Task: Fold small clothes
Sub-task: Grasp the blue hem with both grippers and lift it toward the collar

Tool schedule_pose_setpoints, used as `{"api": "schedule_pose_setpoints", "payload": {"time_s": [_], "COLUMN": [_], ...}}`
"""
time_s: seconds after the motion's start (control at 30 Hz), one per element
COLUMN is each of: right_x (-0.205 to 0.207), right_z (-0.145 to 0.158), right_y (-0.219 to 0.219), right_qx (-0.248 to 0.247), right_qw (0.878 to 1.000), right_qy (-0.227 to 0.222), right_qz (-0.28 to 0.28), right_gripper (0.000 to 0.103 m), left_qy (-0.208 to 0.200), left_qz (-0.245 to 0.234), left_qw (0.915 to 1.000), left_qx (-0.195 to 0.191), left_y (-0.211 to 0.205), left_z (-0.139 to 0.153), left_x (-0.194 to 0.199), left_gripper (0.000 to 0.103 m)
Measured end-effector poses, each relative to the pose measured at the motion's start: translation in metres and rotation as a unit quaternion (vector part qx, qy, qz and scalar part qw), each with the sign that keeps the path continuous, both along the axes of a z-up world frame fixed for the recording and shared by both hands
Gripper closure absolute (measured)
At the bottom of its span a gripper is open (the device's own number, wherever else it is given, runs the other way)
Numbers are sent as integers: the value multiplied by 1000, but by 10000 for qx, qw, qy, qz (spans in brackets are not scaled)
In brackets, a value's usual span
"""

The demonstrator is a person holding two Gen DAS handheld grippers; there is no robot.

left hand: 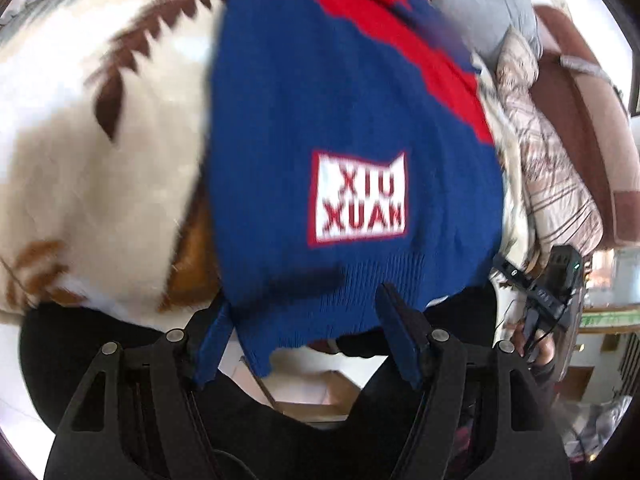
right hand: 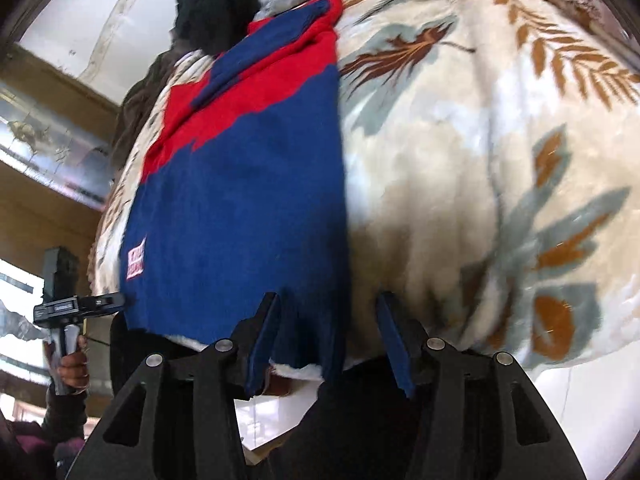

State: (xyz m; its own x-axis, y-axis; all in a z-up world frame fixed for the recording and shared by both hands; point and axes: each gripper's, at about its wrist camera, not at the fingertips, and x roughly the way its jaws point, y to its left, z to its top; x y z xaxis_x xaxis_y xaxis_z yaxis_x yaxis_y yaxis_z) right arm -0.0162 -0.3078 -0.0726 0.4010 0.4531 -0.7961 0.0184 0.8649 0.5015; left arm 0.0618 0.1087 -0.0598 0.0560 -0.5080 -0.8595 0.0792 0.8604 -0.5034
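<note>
Both claws stand apart at the sweater's [left hand: 352,128] near hem: left claw [left hand: 306,320] straddling it, right claw [right hand: 326,330] at its right corner. Sweater lies flat on the blanket [right hand: 460,160].

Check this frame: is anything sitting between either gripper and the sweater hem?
Nothing visible. The sweater lies flat on the leaf-print blanket, and its ribbed hem already sits between the open fingers of the left gripper and the right gripper, neither closed on it.

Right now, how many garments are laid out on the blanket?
1: a blue-and-red knit sweater spread flat on the leaf-print blanket, hem toward both grippers. A dark heap beyond its collar is unclear; others may be hidden.
</note>
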Motion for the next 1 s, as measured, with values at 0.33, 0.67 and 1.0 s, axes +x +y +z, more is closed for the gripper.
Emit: {"api": "schedule_pose_setpoints", "payload": {"time_s": [0.33, 0.67, 1.0], "right_x": [1, -4, 1], "right_z": [-9, 11, 42], "right_y": [24, 32, 24], "right_qx": [436, 846, 1517], "right_qw": [9970, 9914, 9805], "right_qy": [-95, -646, -1131], "right_qz": [637, 767, 532], "right_gripper": [74, 98, 98], "left_qy": [-133, 189, -508], "left_qz": [134, 282, 434], "left_qw": [9997, 9952, 9841], "left_qx": [-174, -921, -1647], "left_y": [-14, 0, 8], "left_z": [1, -1, 50], "left_x": [-6, -7, 6], "left_gripper": [23, 93, 93]}}
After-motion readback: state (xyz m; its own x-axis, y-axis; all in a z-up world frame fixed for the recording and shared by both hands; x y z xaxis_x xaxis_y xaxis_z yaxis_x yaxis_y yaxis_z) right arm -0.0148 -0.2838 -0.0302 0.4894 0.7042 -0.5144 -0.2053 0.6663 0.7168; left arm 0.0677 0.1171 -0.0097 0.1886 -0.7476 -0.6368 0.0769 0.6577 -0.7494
